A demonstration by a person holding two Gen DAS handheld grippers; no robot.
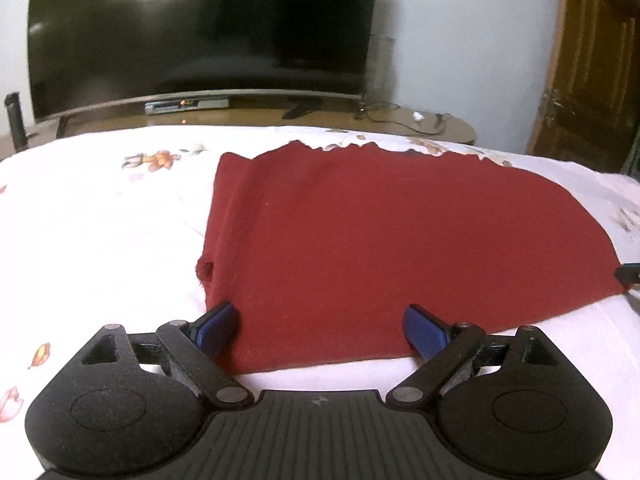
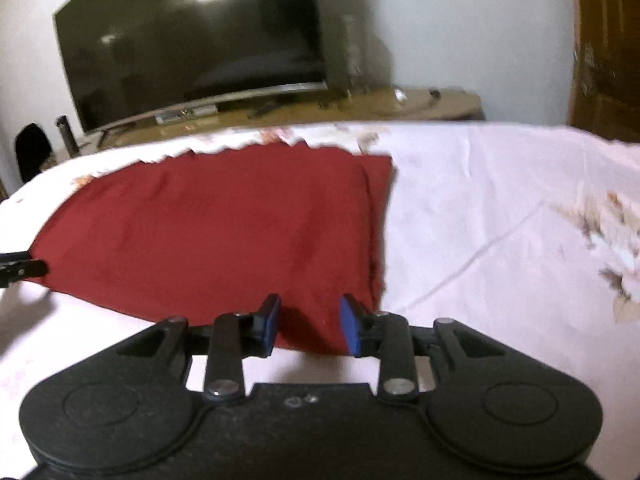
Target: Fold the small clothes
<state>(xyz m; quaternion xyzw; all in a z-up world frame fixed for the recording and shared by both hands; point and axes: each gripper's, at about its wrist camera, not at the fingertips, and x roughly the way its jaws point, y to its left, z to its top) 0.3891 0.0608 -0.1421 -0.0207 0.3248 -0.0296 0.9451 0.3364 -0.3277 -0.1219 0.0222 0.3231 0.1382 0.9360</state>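
Red cloth (image 1: 360, 240) flat on white floral sheet (image 1: 100, 240), 1 pc, partly folded by the look of the layered edges. Long axis runs L-R across both views.

L gripper (image 1: 320, 332) spread wide, empty, tips over near-left corner of cloth. No contact confirmed.

R gripper (image 2: 308, 326) part-open, nothing pinched; cloth's near-right corner sits in the gap betw pads, pads (image 2: 352, 328) not pressing. R view blurred.

Each claw at its own near corner, cloth lies straight ahead/away from both. Next move prob: pinch both near corners, carry fwd toward far edge.

Count: 1 cloth, 2 grippers, 1 TV (image 1: 200, 32) behind, on stand.
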